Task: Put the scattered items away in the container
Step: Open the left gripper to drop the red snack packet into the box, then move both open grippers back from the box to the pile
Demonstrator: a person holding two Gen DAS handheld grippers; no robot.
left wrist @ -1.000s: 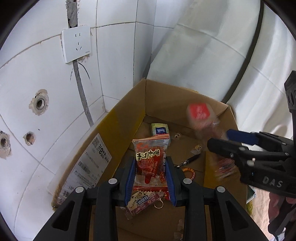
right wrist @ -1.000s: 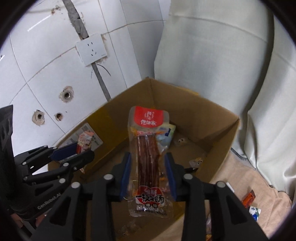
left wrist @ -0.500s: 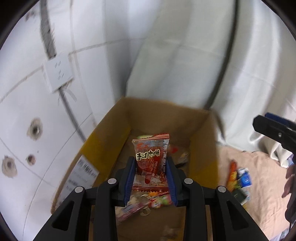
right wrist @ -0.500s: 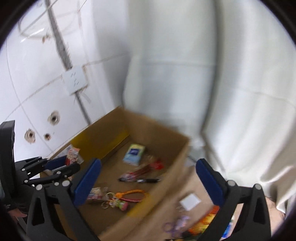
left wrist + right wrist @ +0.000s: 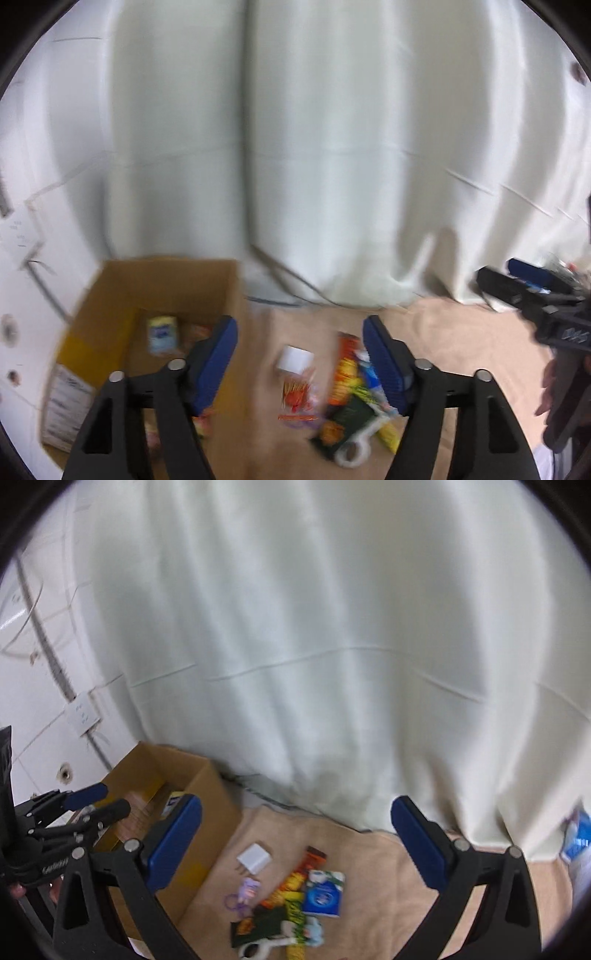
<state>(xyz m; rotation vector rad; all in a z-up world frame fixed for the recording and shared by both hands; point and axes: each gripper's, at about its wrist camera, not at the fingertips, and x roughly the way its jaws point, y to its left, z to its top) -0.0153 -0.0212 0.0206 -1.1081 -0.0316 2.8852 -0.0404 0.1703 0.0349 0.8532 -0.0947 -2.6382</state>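
The cardboard box stands at the left by the tiled wall, with a blue-and-yellow pack and other blurred items inside. My left gripper has its jaws opening, with nothing between them. It hangs over the tan cloth, just right of the box. Below it lie a white charger, a red snack packet, an orange packet, a dark green packet and a white tape roll. My right gripper is wide open and empty above the same pile, which includes a blue-and-white tissue pack.
A white curtain hangs behind the box and the cloth. A purple keyring lies by the charger. A wall socket sits on the tiles. The left gripper shows at the left edge, and a blue object at the far right.
The left gripper let go of the red snack packet, the right gripper of the sausage pack. Both swung right and up, away from the box and over the pile on the cloth.
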